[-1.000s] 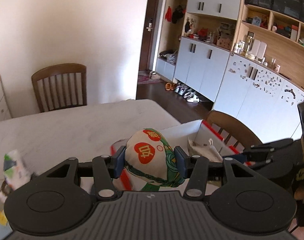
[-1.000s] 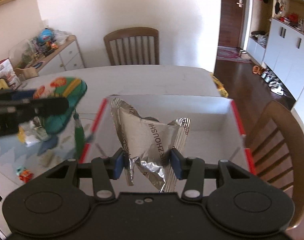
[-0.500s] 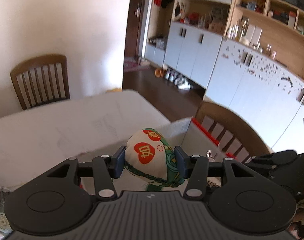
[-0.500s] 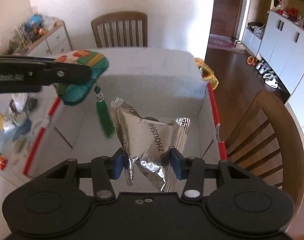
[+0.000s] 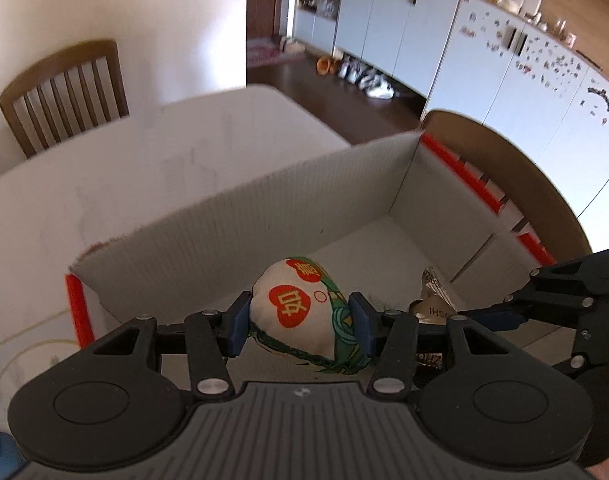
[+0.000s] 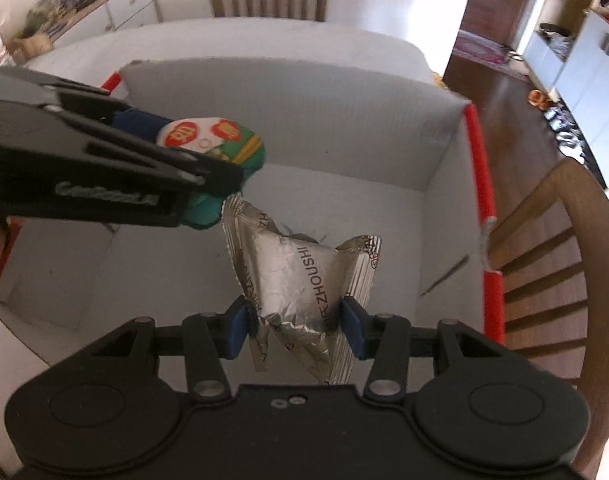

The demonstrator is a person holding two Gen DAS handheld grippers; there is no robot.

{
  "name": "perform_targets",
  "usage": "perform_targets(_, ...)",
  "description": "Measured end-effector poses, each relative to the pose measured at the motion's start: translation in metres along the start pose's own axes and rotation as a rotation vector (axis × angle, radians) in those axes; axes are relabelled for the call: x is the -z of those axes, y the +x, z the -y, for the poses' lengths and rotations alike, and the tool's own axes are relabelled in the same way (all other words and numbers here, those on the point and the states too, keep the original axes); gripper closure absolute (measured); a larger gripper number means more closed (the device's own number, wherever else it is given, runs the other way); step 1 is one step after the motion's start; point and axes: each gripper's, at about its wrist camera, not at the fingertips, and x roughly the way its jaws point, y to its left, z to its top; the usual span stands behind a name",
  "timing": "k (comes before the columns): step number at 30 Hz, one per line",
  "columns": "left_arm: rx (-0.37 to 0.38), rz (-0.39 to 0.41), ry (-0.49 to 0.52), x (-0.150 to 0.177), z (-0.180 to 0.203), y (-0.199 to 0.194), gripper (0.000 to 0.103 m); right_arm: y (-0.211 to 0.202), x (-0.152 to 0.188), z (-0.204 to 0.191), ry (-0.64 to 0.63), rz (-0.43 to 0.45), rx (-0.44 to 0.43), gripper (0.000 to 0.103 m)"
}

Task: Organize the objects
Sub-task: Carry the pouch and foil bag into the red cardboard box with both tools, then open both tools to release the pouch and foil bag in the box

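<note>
You face a plain cream wall (image 5: 116,4) | a wooden slat-back chair (image 5: 64,88) stands at the far side of the white table (image 5: 184,152) | a second wooden chair (image 6: 552,248) stands on your right | dark wood floor (image 5: 328,92) | white cabinets (image 5: 392,20) line the far wall | daylight.

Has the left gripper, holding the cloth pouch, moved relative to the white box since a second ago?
Yes. The left gripper with the cloth pouch has come from outside the white box, beyond its left wall, to over its interior.

Bright daylight, fisheye edges (slightly blurred).
</note>
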Motion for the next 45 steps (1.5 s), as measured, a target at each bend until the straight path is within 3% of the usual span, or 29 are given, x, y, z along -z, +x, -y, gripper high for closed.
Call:
perform_targets(10, 0.009, -0.130, -0.012, 0.008, -0.002, 0.024, 0.048, 0.018, -0.010, 0.001, -0.007, -0.075, -0.008, 0.055)
perform_targets(14, 0.000, -0.152, -0.011, 0.006, -0.003, 0.029, 0.040, 0.018, -0.012, 0.004, -0.002, -0.081, -0.010, 0.055)
perform_targets(16, -0.019, -0.165, -0.015, 0.002, -0.004, 0.033, 0.033, 0.018, -0.012, 0.006, 0.000, -0.076, -0.008, 0.052)
perform_targets(19, -0.046, -0.182, -0.020, 0.001, -0.004, 0.038, 0.029, 0.014, -0.010, 0.010, 0.002, -0.065, -0.016, 0.041)
perform_targets(23, -0.048, -0.192, -0.031, -0.001, -0.005, 0.038, 0.027, 0.007, -0.009, 0.014, 0.005, -0.047, -0.017, 0.039)
perform_targets(31, -0.031, -0.125, -0.062, -0.001, -0.006, 0.015, 0.027, -0.023, -0.008, 0.013, 0.021, 0.011, -0.039, 0.039)
perform_targets(45, 0.020, 0.057, -0.105, 0.004, -0.006, -0.073, 0.027, -0.074, 0.000, 0.003, 0.052, 0.141, -0.058, 0.039)
